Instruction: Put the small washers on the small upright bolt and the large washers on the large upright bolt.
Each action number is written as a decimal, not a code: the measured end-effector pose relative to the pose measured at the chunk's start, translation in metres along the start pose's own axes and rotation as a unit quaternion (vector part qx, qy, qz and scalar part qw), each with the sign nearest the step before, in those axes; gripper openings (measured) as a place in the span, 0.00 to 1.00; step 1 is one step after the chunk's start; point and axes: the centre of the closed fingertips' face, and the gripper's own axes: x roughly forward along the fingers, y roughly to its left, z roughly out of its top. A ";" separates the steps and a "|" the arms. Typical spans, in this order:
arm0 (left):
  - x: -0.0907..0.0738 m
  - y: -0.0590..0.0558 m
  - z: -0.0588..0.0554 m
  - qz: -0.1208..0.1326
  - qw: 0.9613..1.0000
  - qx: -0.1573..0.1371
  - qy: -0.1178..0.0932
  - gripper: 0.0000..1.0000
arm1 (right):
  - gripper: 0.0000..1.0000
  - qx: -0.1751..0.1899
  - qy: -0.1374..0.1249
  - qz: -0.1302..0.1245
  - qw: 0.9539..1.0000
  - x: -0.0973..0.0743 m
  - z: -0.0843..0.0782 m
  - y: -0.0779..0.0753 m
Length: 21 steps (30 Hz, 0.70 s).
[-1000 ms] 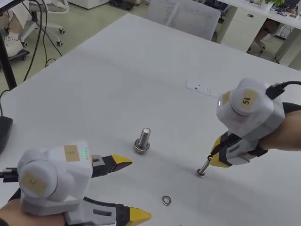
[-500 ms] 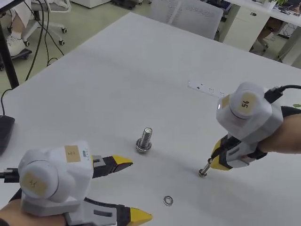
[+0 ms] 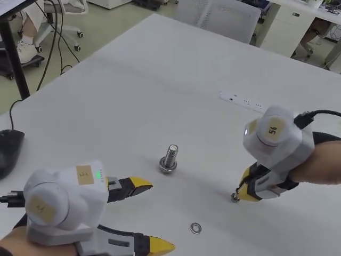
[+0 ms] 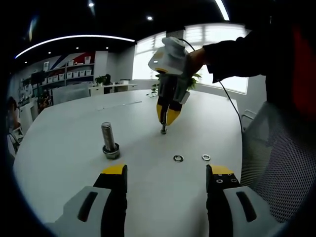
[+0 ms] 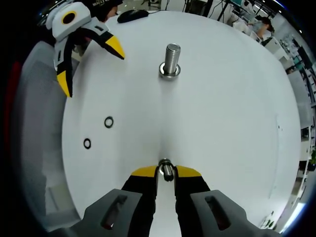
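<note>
The large bolt (image 3: 169, 159) stands upright mid-table with a washer around its base; it also appears as the large bolt (image 4: 109, 142) and the large bolt (image 5: 170, 61). My right gripper (image 3: 242, 192) is shut on the small bolt (image 3: 235, 196), whose foot rests on the table. Between my right gripper's (image 5: 166, 173) jaws sits the small bolt (image 5: 166, 170). One small washer (image 3: 195, 228) lies flat in front. Two washers (image 4: 178, 158) (image 4: 206, 157) lie ahead of my open, empty left gripper (image 4: 168, 170). That left gripper (image 3: 152, 216) is at the near left.
The white table (image 3: 133, 96) is bare around the bolts. A white power strip (image 3: 242, 100) lies at the far right and a black mouse (image 3: 8, 146) at the left edge. A mesh chair (image 3: 218, 18) stands beyond the far edge.
The small bolt, tilted in the right gripper's jaws before, now stands nearly upright with its foot on the table. The left gripper has stayed put; the head camera has shifted.
</note>
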 end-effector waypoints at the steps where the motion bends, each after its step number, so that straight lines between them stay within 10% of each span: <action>1: 0.000 0.000 0.000 0.000 1.000 -0.001 0.000 0.64 | 0.14 -0.001 0.000 0.001 1.000 0.001 0.000 0.000; 21: -0.001 0.001 -0.003 0.006 1.000 -0.002 0.004 0.63 | 0.14 0.000 0.001 0.007 1.000 0.016 0.002 0.003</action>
